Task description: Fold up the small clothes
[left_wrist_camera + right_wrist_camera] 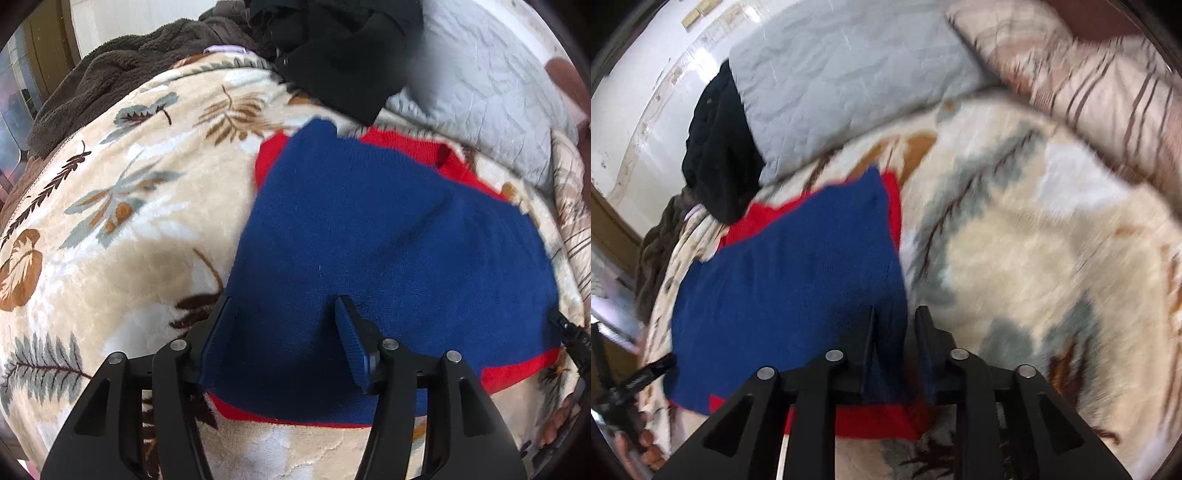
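The blue-and-red knitted garment [388, 251] lies flat on the cream leaf-patterned plush blanket [122, 236], bare blanket around; left gripper [284, 332] half-open astride its near edge, right gripper [897, 347] narrowly parted over its corner.

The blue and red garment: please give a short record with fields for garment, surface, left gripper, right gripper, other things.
garment: blue and red garment, lying flat
surface: leaf-print blanket
left gripper: open, jaws wide over the near blue edge
right gripper: jaws narrow, blue edge between them, grip unclear
other things: black clothes, grey quilt
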`<state>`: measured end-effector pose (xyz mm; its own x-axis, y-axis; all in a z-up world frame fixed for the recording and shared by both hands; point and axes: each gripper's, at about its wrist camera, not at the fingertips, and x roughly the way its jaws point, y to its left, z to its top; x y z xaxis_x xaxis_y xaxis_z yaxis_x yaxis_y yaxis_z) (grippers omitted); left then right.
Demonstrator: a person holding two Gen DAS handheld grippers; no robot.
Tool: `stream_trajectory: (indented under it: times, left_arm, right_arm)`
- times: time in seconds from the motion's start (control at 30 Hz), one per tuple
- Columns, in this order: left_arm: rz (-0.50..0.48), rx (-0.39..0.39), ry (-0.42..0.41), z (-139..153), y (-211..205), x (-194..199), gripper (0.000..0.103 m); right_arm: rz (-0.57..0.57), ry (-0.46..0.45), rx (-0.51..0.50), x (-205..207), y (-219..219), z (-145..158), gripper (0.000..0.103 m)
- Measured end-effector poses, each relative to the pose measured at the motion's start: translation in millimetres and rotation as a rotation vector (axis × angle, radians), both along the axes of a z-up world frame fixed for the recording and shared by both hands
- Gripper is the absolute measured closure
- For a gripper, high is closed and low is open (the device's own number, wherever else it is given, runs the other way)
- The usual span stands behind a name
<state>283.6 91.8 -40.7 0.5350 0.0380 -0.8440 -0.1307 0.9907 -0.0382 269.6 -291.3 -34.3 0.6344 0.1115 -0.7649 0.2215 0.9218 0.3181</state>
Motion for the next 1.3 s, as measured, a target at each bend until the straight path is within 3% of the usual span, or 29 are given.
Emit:
stream_trajectory:
  times: [0.13,0.2,0.33,0.43,0.57,0.67,0.8,1.0,1.13,1.3]
  left_arm:
    - [0.059,-0.023,-0.100,21.9,21.6,7.0,0.042]
    - [0.094,-0.023,-0.119,23.2,32.6,12.6,0.040]
    - [0.107,-0.045,-0.032,2.1,42.5,25.8,0.040]
    - [0.103,-0.030,0.073,-23.6,39.8,37.5,0.039]
    - [0.138,-0.144,0.084,-24.5,54.7,39.1,0.035]
    - [0.181,-0.221,0.065,-15.8,75.3,35.8,0.036]
    - [0.239,-0.300,0.070,-13.2,104.4,31.0,0.036]
    - [0.238,-0.397,0.099,-16.5,119.6,26.7,0.036]
    - [0.207,-0.420,0.123,-13.3,122.6,23.8,0.036]
    - [0.145,-0.431,0.183,-16.3,125.2,33.6,0.036]
  right_arm:
    - [0.013,-0.153,0.038,2.1,6.1,23.2,0.077]
    - [0.044,-0.161,0.034,10.0,14.9,24.0,0.078]
    - [0.018,-0.002,-0.007,34.5,21.1,-9.1,0.080]
    - [0.010,-0.019,-0.014,35.7,20.6,-9.4,0.080]
    - [0.020,-0.053,-0.070,24.1,32.3,1.6,0.075]
    - [0.113,-0.090,-0.078,15.1,58.0,12.2,0.065]
    - [0.366,-0.103,-0.127,2.8,138.3,14.8,0.050]
    - [0.714,-0.082,-0.191,-28.5,261.5,-2.4,0.049]
    - [0.787,-0.128,-0.272,-37.6,305.5,-1.0,0.039]
    - [0.871,-0.162,-0.477,-42.4,351.6,-6.5,0.029]
